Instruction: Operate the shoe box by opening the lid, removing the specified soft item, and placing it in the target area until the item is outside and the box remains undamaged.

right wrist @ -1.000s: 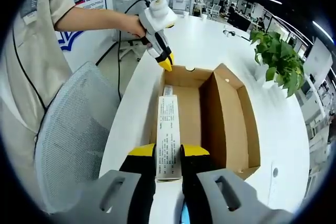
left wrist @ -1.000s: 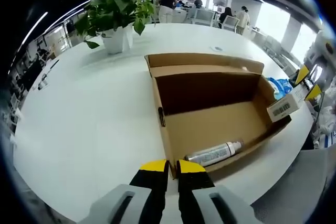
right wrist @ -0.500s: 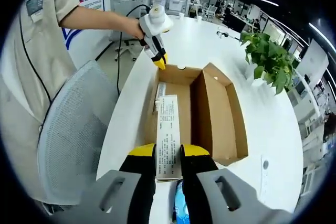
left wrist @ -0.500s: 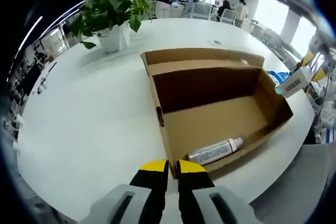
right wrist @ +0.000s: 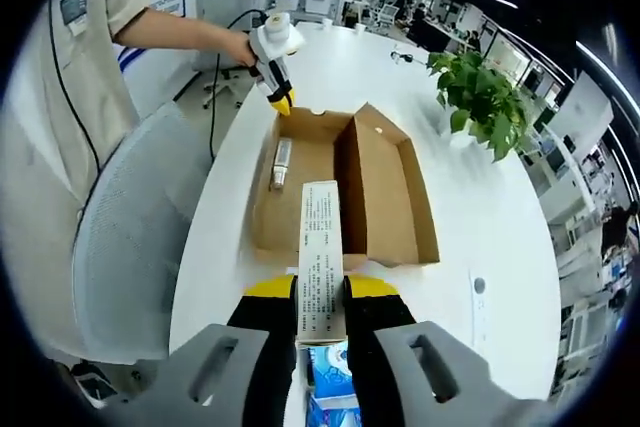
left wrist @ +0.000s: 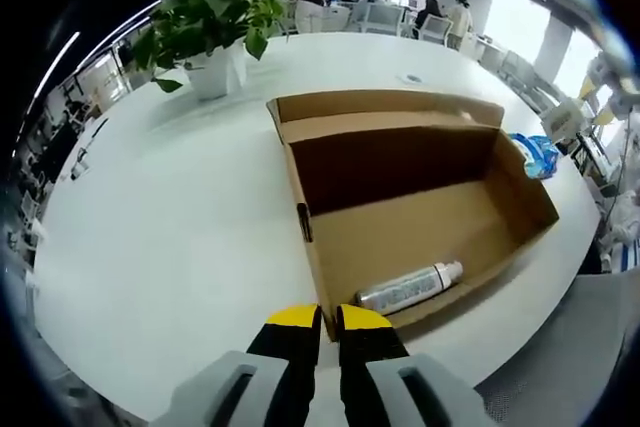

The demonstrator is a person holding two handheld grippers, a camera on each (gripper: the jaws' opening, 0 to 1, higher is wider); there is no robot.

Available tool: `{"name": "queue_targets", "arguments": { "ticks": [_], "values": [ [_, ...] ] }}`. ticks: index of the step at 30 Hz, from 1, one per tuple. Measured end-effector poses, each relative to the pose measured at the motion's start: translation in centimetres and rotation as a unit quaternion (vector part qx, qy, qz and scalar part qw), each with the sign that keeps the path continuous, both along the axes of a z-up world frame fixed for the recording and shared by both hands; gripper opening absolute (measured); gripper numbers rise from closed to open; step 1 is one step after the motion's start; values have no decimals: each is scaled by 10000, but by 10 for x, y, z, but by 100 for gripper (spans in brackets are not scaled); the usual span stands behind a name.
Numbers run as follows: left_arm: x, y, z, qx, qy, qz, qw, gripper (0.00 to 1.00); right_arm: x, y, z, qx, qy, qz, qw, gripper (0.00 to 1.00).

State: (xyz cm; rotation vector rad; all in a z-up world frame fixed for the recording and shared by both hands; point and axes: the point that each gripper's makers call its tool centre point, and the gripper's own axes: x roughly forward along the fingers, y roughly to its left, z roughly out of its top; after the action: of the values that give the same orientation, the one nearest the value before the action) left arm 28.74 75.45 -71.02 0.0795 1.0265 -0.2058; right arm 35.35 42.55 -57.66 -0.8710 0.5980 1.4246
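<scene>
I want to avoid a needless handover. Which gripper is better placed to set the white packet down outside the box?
The right gripper: it is shut on the white packet, held clear of the shoe box. The left gripper sits at the box's near wall.

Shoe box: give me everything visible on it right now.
The shoe box is plain brown cardboard, open, with its lid folded back flat on the white table toward the potted plant. Inside, a silver tube with a white cap lies on the floor against the near wall. The shut left tool rests at the box's near corner. The right tool holds a white printed pack above the table, clear of the box.
</scene>
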Motion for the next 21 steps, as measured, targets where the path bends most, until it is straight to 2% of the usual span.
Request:
{"name": "queue_targets", "arguments": {
  "ticks": [8,13,21],
  "values": [
    [0,0,0,18,42,-40,10000,6,24,-39,6,-84,-118,-227,9996,15],
    [0,0,0,29,51,-44,10000,6,40,-65,3,-174,-156,-421,9988,15],
    [0,0,-1,53,24,-102,9999,6,61,-93,-5,-272,-178,-561,9979,15]
  ]
}}
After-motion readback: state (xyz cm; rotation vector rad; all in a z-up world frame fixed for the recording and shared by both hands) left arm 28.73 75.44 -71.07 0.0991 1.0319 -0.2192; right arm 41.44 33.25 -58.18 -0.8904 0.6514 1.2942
